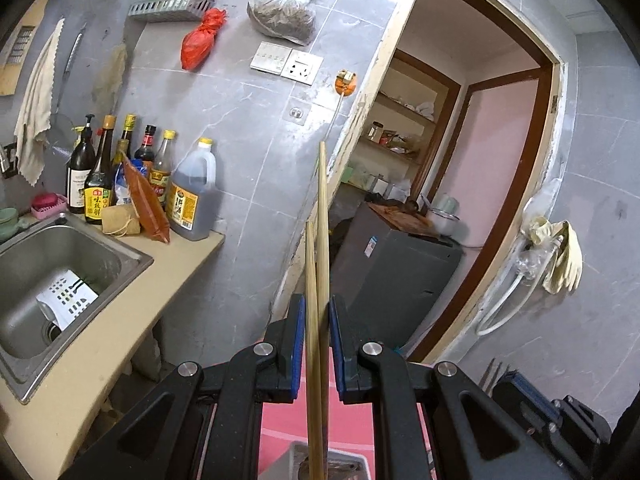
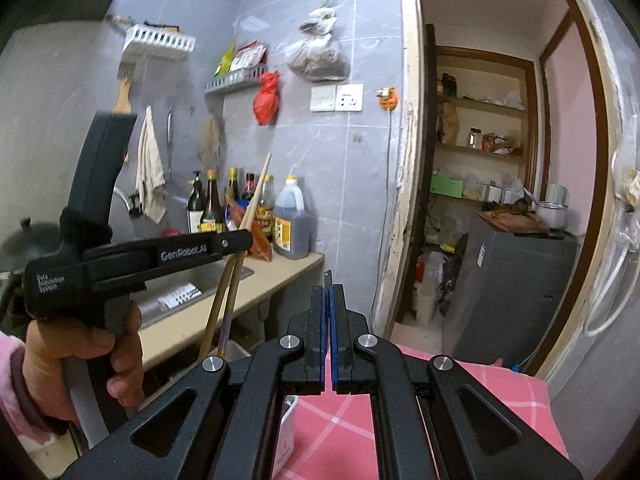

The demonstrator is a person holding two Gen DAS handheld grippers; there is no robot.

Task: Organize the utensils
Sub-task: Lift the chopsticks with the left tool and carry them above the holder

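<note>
My left gripper (image 1: pixel 317 308) is shut on a pair of wooden chopsticks (image 1: pixel 320 240) that stand upright between its blue pads, lifted above a grey container (image 1: pixel 352 462) on the pink cloth. In the right wrist view the left gripper (image 2: pixel 244 240) shows at the left, held by a hand, with the chopsticks (image 2: pixel 234 276) slanting through it. My right gripper (image 2: pixel 329 292) is shut, its blue pads pressed together on a thin dark item (image 2: pixel 328 278) that pokes out at the tips; I cannot tell what it is.
A steel sink (image 1: pixel 60 276) with a white perforated holder (image 1: pixel 68 298) sits in the beige counter (image 1: pixel 172 268) at the left. Sauce bottles (image 1: pixel 132 176) line the wall. A pink checked cloth (image 2: pixel 460 400) covers the table below. A doorway and a grey fridge (image 1: pixel 396 272) are ahead.
</note>
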